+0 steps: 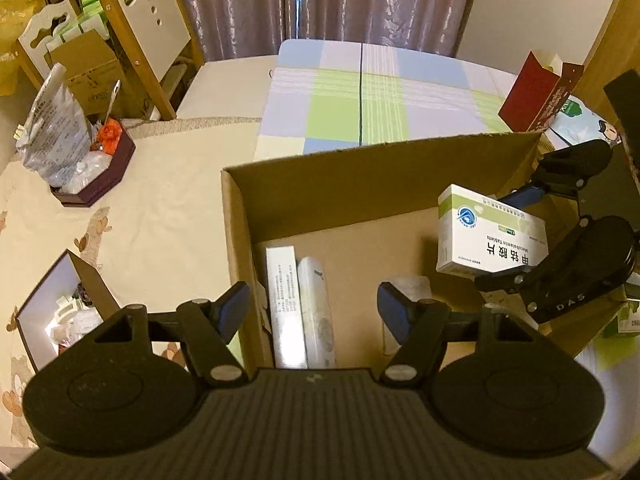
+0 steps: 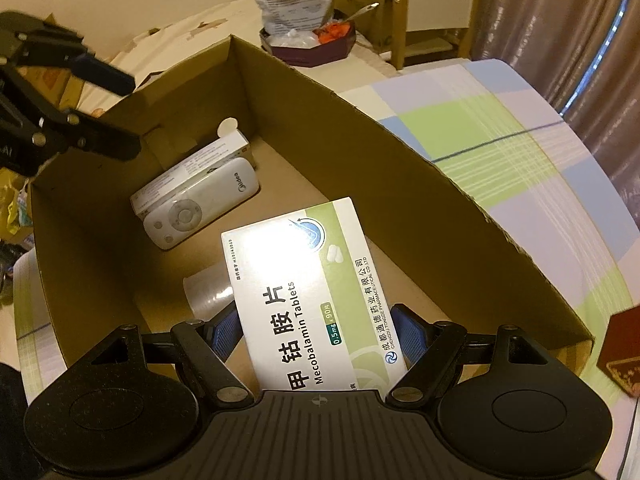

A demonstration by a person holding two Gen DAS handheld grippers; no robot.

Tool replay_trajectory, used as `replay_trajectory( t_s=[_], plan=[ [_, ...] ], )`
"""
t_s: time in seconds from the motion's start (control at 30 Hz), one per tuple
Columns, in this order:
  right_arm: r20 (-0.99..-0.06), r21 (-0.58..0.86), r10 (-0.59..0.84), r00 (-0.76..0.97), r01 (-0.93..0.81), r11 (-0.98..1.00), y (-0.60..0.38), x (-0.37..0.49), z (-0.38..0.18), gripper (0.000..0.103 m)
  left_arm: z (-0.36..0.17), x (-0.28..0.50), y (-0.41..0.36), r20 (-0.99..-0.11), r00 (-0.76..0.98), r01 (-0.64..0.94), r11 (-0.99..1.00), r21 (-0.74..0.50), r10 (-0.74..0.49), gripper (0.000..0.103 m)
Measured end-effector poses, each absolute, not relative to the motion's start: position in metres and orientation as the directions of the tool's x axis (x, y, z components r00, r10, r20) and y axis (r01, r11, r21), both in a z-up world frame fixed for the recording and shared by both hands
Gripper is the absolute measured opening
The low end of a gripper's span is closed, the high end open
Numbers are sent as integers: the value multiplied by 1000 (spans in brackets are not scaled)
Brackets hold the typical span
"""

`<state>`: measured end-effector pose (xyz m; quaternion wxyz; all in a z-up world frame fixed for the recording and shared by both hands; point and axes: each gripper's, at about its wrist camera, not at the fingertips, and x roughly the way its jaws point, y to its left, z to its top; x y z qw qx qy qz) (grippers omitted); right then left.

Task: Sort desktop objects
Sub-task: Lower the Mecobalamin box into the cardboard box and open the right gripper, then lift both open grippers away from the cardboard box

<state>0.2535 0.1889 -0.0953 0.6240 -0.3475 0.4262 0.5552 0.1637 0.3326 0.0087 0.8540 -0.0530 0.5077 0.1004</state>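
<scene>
1. Over the near-left corner of the cardboard box [image 1: 360, 172], in the left wrist view, the left gripper [image 1: 314, 308] hangs with its fingers spread wide and nothing between them. Below it, against the box's left wall, a long white carton [image 1: 285, 308] and a white remote [image 1: 316, 312] lie side by side, touching. A clear plastic cup [image 1: 412, 286] lies on the floor near the gripper's right finger.

2. Toward the box's right side in the same view, the right gripper [image 1: 516, 236] carries the tablet box [image 1: 490, 236] above the box floor, clear of the walls.

3. Above the box's near-right part, in the right wrist view, the right gripper [image 2: 312, 332] is clamped on the lower end of the tablet box [image 2: 304, 292], blue pads [image 2: 408, 332] pressing its two long sides. The tablet box points toward the remote [image 2: 200, 208] and the carton [image 2: 192, 176] in the far-left corner. The cup [image 2: 208, 288] lies just beside the left pad, partly under the tablet box.

4. My judgement: the step is setting the tablet box down inside. To do it well, lower it over the bare floor toward the right wall, away from the cup, let its flat face settle before releasing, then open only enough to free it.

5. The left gripper [image 2: 116, 112] sits at the far-left rim; it would best stay there, out of the descent path.
</scene>
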Motion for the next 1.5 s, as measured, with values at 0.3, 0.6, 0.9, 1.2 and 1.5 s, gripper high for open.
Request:
replay_trajectory(
  t_s=[0.3, 0.6, 0.9, 1.2, 1.5],
  plan=[
    [-865, -92, 498, 57, -995, -46, 205, 237, -96, 85, 19, 164, 337, -862, 482, -233, 971, 48, 158, 68],
    [-860, -96, 505, 75, -995, -15, 191, 245, -90, 85, 17, 164, 339, -861, 473, -244, 967, 75, 186, 70],
    [-859, -71, 507, 72, -997, 21, 157, 243, -74, 85, 18, 163, 330, -860, 474, -233, 969, 86, 191, 72],
    [-858, -37, 508, 84, -994, 102, 135, 236, -63, 85, 24, 160, 314, -852, 485, -216, 971, 101, 197, 75],
    [-857, -12, 507, 92, -987, 159, 109, 223, -47, 85, 26, 151, 294, -848, 491, -207, 972, 109, 200, 80]
  ],
)
